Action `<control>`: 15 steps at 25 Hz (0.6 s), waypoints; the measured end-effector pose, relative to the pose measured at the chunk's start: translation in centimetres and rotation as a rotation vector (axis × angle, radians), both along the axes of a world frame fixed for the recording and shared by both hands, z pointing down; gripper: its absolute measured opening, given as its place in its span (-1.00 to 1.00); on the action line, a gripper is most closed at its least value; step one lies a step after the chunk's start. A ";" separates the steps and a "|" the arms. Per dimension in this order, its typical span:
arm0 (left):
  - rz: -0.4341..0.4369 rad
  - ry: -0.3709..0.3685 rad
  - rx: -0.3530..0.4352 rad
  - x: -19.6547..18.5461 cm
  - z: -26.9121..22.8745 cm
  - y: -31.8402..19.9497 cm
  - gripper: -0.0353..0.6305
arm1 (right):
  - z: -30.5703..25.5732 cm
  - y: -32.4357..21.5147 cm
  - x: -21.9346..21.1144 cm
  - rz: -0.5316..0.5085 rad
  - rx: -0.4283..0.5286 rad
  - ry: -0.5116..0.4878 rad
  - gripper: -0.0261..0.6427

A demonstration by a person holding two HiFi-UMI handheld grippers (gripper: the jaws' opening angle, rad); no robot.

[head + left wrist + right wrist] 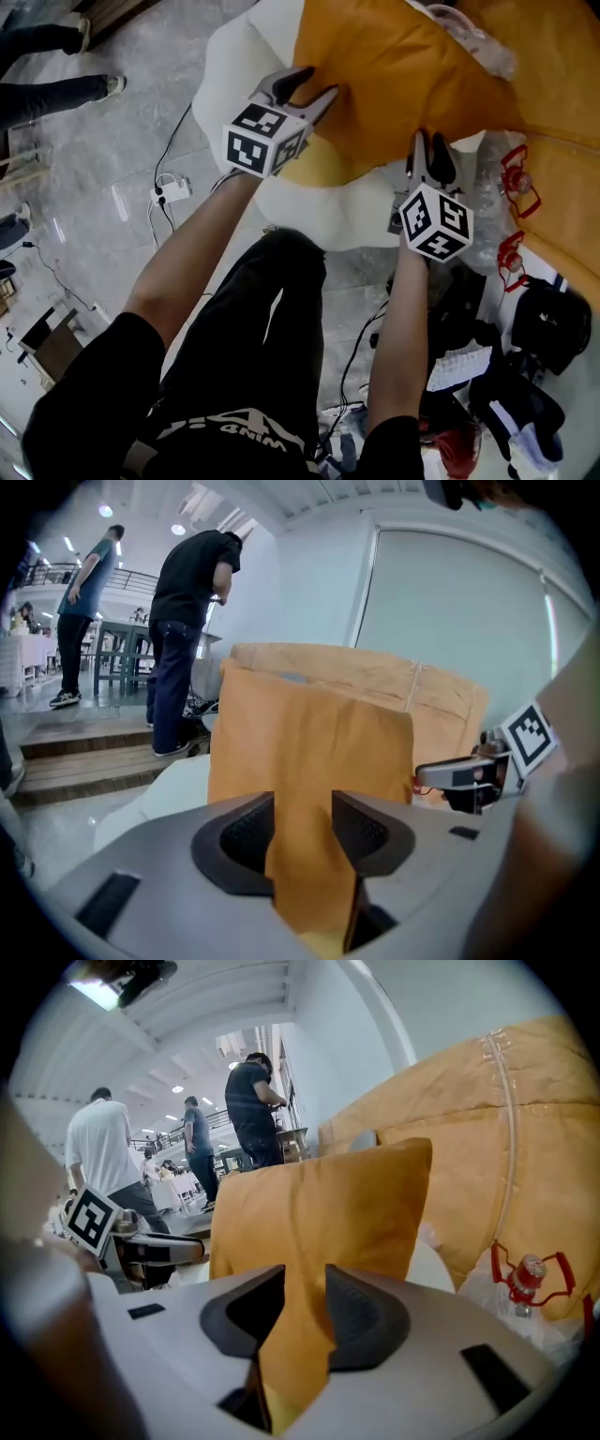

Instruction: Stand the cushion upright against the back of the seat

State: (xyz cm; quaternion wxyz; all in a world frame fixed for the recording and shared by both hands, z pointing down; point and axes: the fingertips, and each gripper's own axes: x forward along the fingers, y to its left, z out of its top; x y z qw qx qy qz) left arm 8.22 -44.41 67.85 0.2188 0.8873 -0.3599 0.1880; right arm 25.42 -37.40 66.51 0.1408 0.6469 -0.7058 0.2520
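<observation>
An orange cushion stands on a white seat, leaning toward the orange seat back behind it. My left gripper is at the cushion's near left corner, and my right gripper is at its near right corner. In the left gripper view the cushion rises upright in front of the back, and a fold of its fabric lies between the parted jaws of my left gripper. In the right gripper view, cushion fabric likewise runs between the jaws of my right gripper, which stand narrower but apart.
A red-framed item in clear plastic lies at the seat's right. Cables and a power strip are on the grey floor at left. Bags and clothes pile up at lower right. People stand by steps beyond.
</observation>
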 end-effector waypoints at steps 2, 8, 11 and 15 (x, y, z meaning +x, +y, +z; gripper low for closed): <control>0.002 0.010 0.054 -0.4 -2.0 0.8 -0.52 | -0.8 1.2 -0.2 0.006 0.015 -0.011 -0.56; 0.074 0.055 0.081 -0.3 -8.7 6.2 -0.87 | -8.1 5.4 -1.7 -0.041 0.113 -0.119 -0.85; 0.116 0.073 0.070 -0.5 -12.7 9.9 -0.87 | -12.4 7.6 -2.8 -0.071 0.132 -0.108 -0.85; 0.175 0.093 0.077 -0.9 -19.3 14.1 -0.87 | -19.5 10.3 -4.6 -0.117 0.195 -0.129 -0.85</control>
